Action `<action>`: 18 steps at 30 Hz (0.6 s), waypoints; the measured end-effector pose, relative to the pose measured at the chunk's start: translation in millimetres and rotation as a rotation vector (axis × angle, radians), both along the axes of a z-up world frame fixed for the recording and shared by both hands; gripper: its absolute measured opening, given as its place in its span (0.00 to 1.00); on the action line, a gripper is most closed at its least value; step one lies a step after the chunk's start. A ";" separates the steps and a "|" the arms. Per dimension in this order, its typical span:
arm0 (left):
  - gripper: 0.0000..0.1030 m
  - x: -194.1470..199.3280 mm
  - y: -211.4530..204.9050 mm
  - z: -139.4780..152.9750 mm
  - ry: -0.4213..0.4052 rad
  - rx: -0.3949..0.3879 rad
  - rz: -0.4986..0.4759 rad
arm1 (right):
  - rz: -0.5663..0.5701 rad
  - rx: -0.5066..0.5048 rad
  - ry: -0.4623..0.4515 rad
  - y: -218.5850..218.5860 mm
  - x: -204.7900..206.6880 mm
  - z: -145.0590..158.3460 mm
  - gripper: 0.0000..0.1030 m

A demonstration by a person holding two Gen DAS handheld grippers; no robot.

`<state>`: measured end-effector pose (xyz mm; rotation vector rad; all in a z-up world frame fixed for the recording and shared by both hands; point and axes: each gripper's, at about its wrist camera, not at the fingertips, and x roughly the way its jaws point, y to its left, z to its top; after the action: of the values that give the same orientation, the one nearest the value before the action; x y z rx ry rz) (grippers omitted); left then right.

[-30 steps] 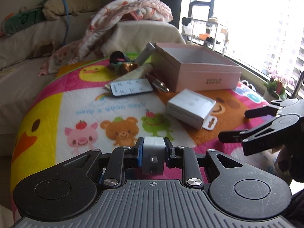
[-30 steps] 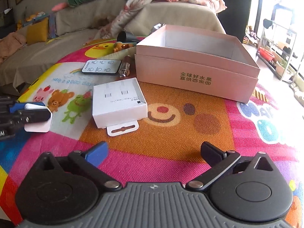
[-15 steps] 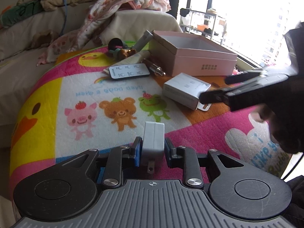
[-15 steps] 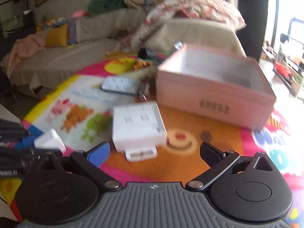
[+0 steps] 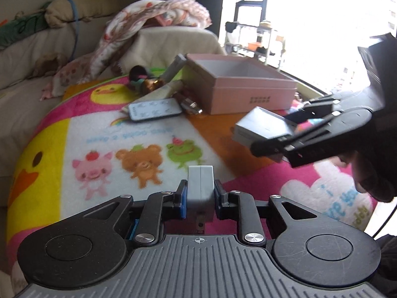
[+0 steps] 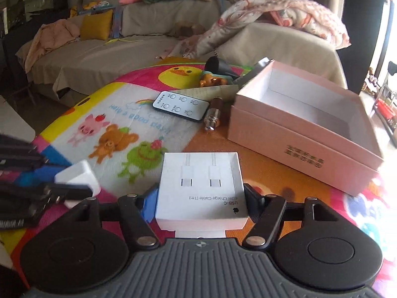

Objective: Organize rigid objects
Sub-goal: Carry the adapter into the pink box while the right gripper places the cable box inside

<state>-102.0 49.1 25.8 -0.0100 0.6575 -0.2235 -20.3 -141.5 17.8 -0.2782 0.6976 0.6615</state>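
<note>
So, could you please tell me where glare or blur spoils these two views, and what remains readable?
Left wrist view: the window is blown out white, and the right hand-held gripper, closing on the white cardboard cable box, is smeared. Right wrist view: evenly lit, the box's printing is legible, though the open pink cardboard box washes out near its right corner.

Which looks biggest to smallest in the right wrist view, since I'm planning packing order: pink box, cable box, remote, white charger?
1. Pink box, clearly largest.
2. USB-C cable box, though it sits nearest the camera, so it looks inflated.
3. Remote and white charger: they look alike; the charger is nearer, so unranked.
</note>
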 end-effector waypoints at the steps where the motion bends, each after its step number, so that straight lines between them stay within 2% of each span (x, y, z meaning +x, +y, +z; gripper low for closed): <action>1: 0.23 3.0 -3.5 3.6 -0.013 0.000 -0.018 | -0.012 -0.007 -0.010 -8.5 -5.4 2.6 0.67; 4: 0.23 21.9 -13.6 19.0 -0.054 -0.015 -0.068 | -0.065 -0.026 -0.056 -35.6 -14.9 12.0 0.67; 7: 0.23 56.9 -24.8 41.4 -0.112 -0.044 -0.115 | -0.135 -0.013 -0.115 -59.0 -10.1 26.7 0.67; 10: 0.23 104.6 -41.6 69.6 -0.202 -0.057 -0.167 | -0.212 -0.002 -0.203 -70.0 13.0 44.0 0.67; 12: 0.23 143.4 -51.4 84.7 -0.252 -0.093 -0.196 | -0.261 0.007 -0.253 -70.0 37.3 54.0 0.67; 13: 0.24 165.4 -54.9 90.1 -0.249 -0.130 -0.208 | -0.280 0.020 -0.268 -69.1 51.3 58.4 0.67; 15: 0.24 208.0 -59.0 94.1 -0.193 -0.204 -0.195 | -0.322 0.056 -0.302 -64.9 81.0 65.5 0.67; 16: 0.24 225.3 -59.6 91.7 -0.162 -0.223 -0.176 | -0.336 0.076 -0.318 -63.5 94.7 66.7 0.74; 17: 0.24 236.9 -59.3 87.8 -0.146 -0.217 -0.153 | -0.353 0.075 -0.321 -60.8 106.9 66.3 0.83; 18: 0.24 241.2 -58.9 84.5 -0.145 -0.196 -0.133 | -0.374 0.060 -0.316 -58.4 116.2 64.8 0.83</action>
<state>139.2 -9.8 110.2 -0.1376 0.4899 -0.4131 95.8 -199.8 82.6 -0.1837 0.4089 0.2714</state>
